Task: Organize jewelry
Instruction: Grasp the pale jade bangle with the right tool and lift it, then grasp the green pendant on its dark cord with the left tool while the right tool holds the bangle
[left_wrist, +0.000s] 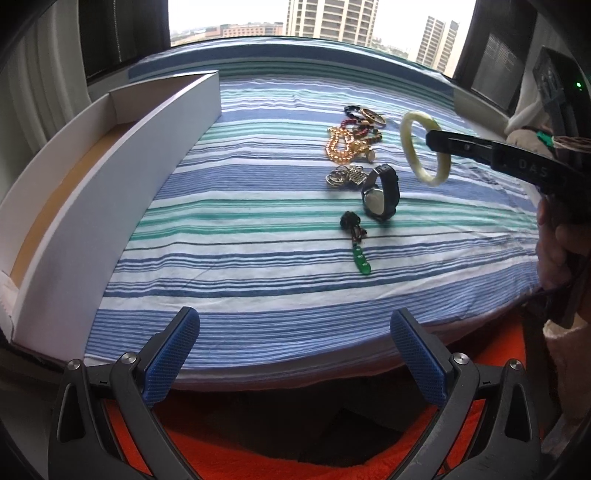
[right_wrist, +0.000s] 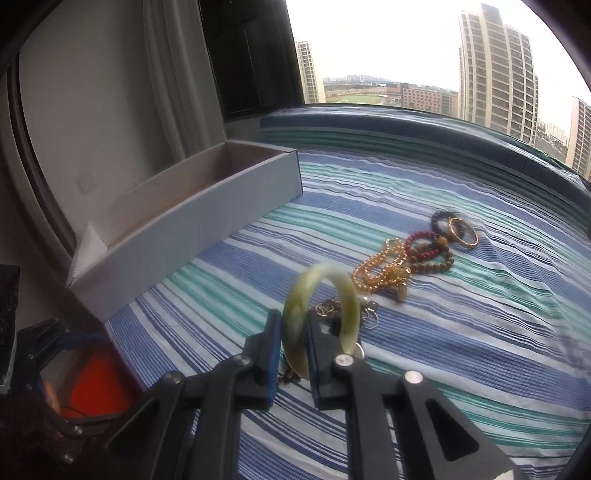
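Left wrist view: white box (left_wrist: 122, 177) far left on the striped cloth (left_wrist: 258, 266), left gripper (left_wrist: 295, 354) gaping wide, nothing in it. Moving right, gold chain (left_wrist: 341, 146), watch (left_wrist: 382, 194), green pendant (left_wrist: 362, 262) lie loose on the cloth. Further right, the right gripper (right_wrist: 291, 354) pinches the pale jade bangle (left_wrist: 424, 147), lifted above the cloth, beside the pile.

Left gripper (left_wrist: 295, 354): black arms, blue mesh-textured pads, round silver screws at the pivots. Right gripper (right_wrist: 291, 354): same black arms, blue pads, silver screws; pale letters "DAS" on its side, bare hand (left_wrist: 554, 251) behind it
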